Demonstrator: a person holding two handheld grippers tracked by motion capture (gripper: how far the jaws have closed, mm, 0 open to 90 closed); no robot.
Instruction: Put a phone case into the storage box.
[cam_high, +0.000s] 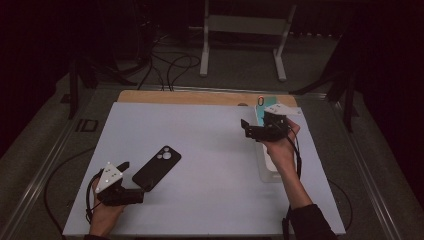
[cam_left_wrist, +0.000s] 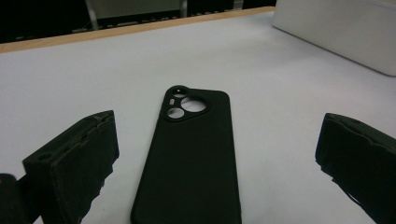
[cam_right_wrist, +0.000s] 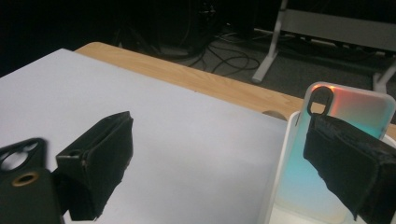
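Note:
A black phone case (cam_high: 156, 167) (cam_left_wrist: 191, 154) lies back-up on the white table mat, its camera cutout at the far end. My left gripper (cam_high: 134, 179) (cam_left_wrist: 218, 123) is open at the case's near end, one jaw on each side and neither touching it. A translucent teal-and-orange phone case (cam_high: 264, 102) (cam_right_wrist: 348, 105) rests in the far end of a long white tray (cam_high: 267, 167) (cam_right_wrist: 281, 163). My right gripper (cam_high: 256, 125) (cam_right_wrist: 219, 121) hovers open over the tray's left rim. Its right jaw hides part of that case and nothing is between the jaws.
The white mat (cam_high: 210, 150) covers a wooden table whose far edge (cam_high: 200, 97) shows as a strip. In the left gripper view the tray's side wall (cam_left_wrist: 336, 32) stands at the far right. A metal stand (cam_high: 245, 30) and cables (cam_high: 170, 65) are on the floor beyond.

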